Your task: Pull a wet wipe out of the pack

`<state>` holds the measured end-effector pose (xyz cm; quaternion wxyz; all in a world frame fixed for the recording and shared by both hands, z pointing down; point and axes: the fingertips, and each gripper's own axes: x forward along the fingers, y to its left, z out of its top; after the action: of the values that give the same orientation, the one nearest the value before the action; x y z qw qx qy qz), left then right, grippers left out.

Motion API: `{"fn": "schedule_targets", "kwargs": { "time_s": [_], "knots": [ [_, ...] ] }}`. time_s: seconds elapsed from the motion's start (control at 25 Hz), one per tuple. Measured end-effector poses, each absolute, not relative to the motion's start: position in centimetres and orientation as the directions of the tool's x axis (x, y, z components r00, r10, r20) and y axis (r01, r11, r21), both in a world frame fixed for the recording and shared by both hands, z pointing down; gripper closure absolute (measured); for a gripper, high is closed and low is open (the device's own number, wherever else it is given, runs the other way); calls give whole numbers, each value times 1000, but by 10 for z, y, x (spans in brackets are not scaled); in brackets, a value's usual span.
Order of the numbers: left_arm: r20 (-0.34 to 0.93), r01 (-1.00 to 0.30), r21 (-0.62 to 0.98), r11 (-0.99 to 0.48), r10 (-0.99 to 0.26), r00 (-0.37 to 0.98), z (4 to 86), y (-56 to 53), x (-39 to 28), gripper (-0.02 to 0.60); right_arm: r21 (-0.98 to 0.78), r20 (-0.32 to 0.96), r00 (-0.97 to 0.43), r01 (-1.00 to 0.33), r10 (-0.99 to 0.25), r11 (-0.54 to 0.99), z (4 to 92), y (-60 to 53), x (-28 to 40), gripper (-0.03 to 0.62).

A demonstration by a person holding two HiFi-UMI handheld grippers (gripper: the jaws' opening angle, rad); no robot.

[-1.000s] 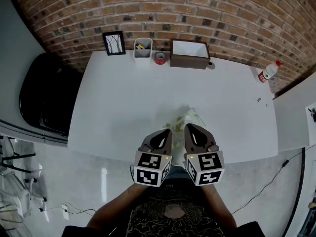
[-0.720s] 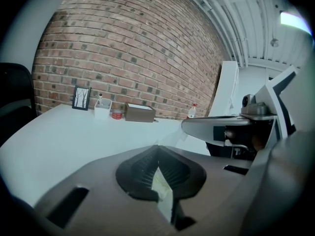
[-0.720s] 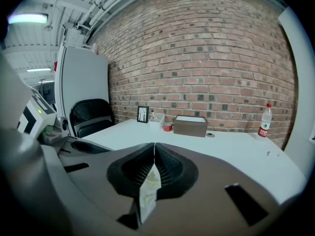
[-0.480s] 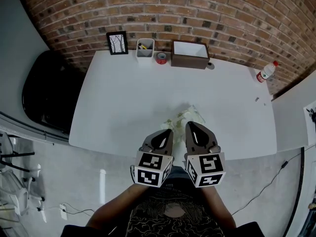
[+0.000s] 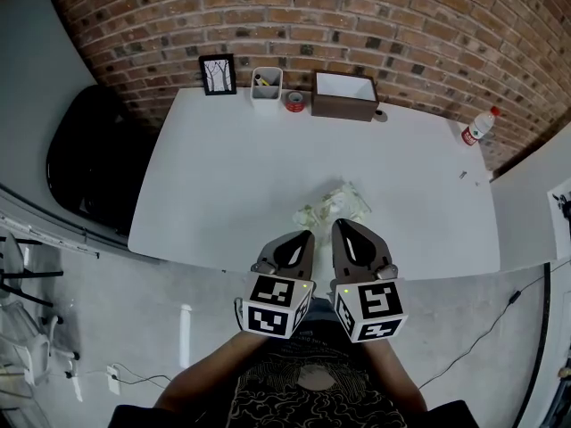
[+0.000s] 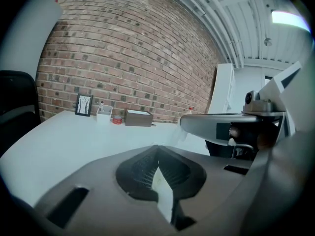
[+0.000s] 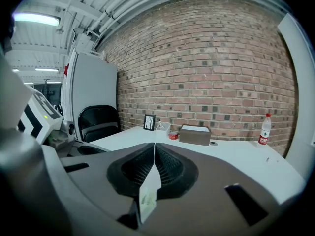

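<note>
The wet wipe pack (image 5: 335, 204), a crumpled white and green packet, lies on the white table (image 5: 223, 176) near its front edge. Just short of it, over that edge, my two grippers hang side by side. The left gripper (image 5: 307, 236) is shut, its jaws meeting at the tips (image 6: 157, 148) with nothing gripped. The right gripper (image 5: 337, 226) is shut too, tips together (image 7: 154, 146). A white and green sliver shows through the gap below the right jaws. The pack is apart from both grippers.
Along the brick wall stand a picture frame (image 5: 218, 74), a white pen cup (image 5: 266, 85), a red tape roll (image 5: 293, 102) and a brown box (image 5: 343, 96). A bottle (image 5: 474, 130) is at the far right corner. A black chair (image 5: 89, 163) is left of the table.
The pack now lies a little farther ahead of the gripper tips and looks flatter. Both grippers stay shut and side by side; the head view has shifted slightly.
</note>
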<state>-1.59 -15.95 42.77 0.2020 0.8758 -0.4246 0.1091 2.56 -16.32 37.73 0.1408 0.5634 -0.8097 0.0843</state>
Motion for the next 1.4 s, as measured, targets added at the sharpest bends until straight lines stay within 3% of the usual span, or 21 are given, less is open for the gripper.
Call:
{"fn": "schedule_targets", "kwargs": {
  "time_s": [1.4],
  "knots": [
    [328, -806, 220, -549, -737, 591, 418, -58, -26, 571, 7, 388, -358, -920, -849, 391, 410, -54, 6, 576]
  ]
}}
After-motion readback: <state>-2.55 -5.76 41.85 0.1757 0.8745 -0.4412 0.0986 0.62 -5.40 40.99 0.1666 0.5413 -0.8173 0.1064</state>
